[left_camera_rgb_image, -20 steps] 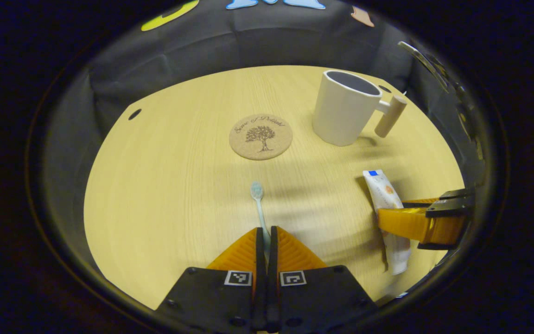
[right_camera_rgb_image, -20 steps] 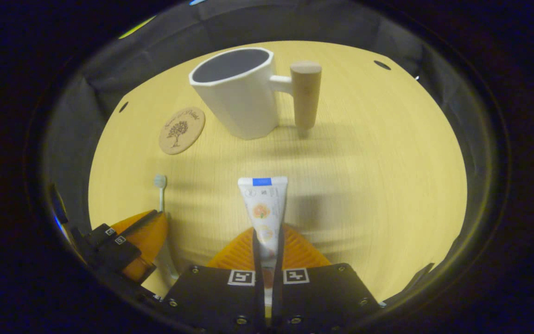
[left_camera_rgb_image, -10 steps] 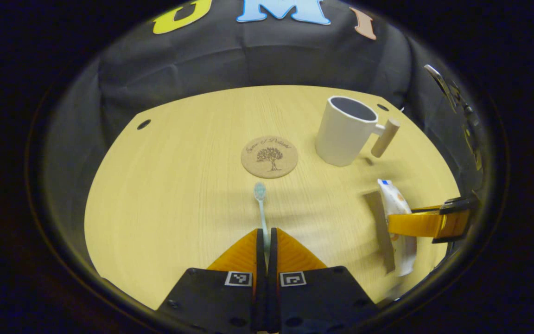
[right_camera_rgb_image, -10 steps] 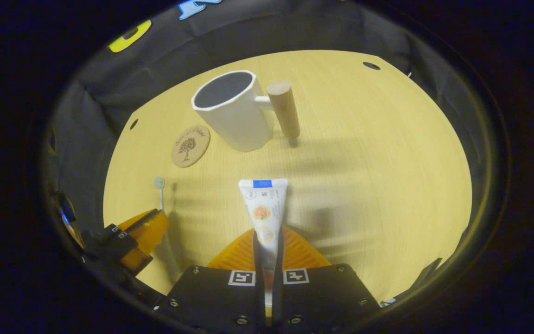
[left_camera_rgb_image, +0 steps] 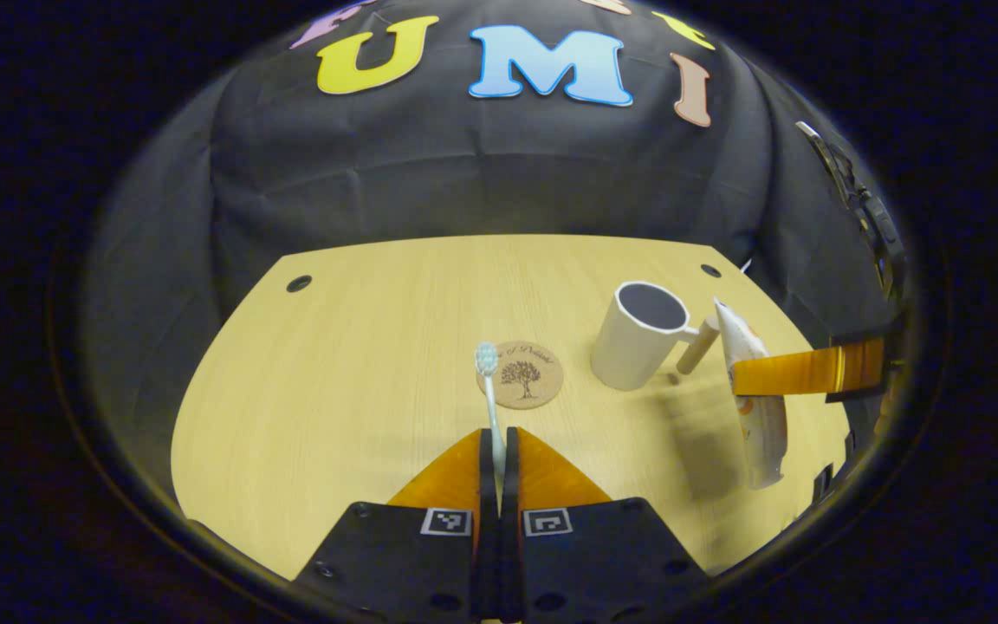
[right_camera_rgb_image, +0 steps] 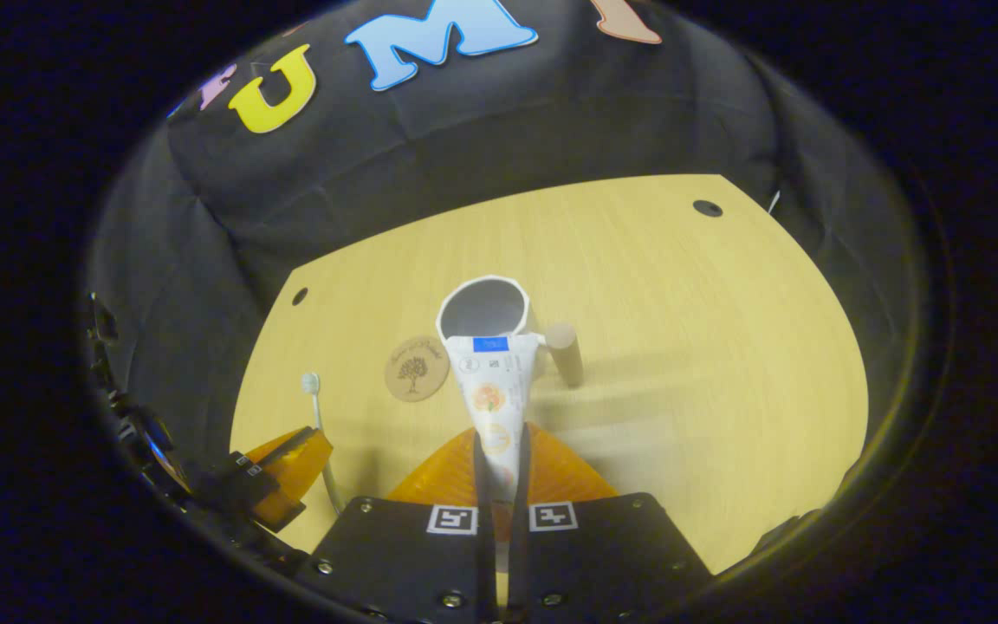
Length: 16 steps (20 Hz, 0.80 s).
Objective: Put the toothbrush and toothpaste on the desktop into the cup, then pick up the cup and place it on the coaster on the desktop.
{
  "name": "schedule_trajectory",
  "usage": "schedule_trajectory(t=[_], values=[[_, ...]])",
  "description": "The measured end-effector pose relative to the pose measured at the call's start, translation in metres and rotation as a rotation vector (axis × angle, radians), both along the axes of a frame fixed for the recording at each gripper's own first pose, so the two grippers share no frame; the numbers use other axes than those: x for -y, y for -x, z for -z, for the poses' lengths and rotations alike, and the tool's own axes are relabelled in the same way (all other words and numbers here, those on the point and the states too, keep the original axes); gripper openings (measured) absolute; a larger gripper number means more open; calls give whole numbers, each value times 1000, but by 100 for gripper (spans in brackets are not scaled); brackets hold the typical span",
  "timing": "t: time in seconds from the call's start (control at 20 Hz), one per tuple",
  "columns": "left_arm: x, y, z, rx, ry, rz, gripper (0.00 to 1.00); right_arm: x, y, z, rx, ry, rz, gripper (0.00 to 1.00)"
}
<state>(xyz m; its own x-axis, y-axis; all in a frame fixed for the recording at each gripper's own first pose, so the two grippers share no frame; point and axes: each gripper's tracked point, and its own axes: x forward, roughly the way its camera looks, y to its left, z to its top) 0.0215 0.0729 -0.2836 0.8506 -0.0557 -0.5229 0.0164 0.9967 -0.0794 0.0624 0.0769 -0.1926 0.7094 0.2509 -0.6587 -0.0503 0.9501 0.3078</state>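
Lifting both items over the last second, I now have the left hand-held gripper (left_camera_rgb_image: 499, 446) clamped on the toothbrush (left_camera_rgb_image: 489, 390) and the right hand-held gripper (right_camera_rgb_image: 499, 451) clamped on the toothpaste (right_camera_rgb_image: 494, 394), both raised well clear of the surface (left_camera_rgb_image: 360, 364). The cup (right_camera_rgb_image: 483, 310) stands just past the toothpaste's end, beside the coaster (right_camera_rgb_image: 417, 368), so I judge dropping the toothpaste in comes next.

toothbrush (left_camera_rgb_image: 490, 403) handle hidden, coaster (left_camera_rgb_image: 530, 374) lettering illegible
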Motion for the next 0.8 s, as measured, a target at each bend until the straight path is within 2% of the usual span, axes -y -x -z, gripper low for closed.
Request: schedule_trajectory(t=[0.35,0.8], values=[[-22,53,-21,91,24,-8,8,-3,-54,-52,139,-33,10,8],[-13,124,-13,115,30,-15,7,-10,-133,-72,203,-96,64,7]])
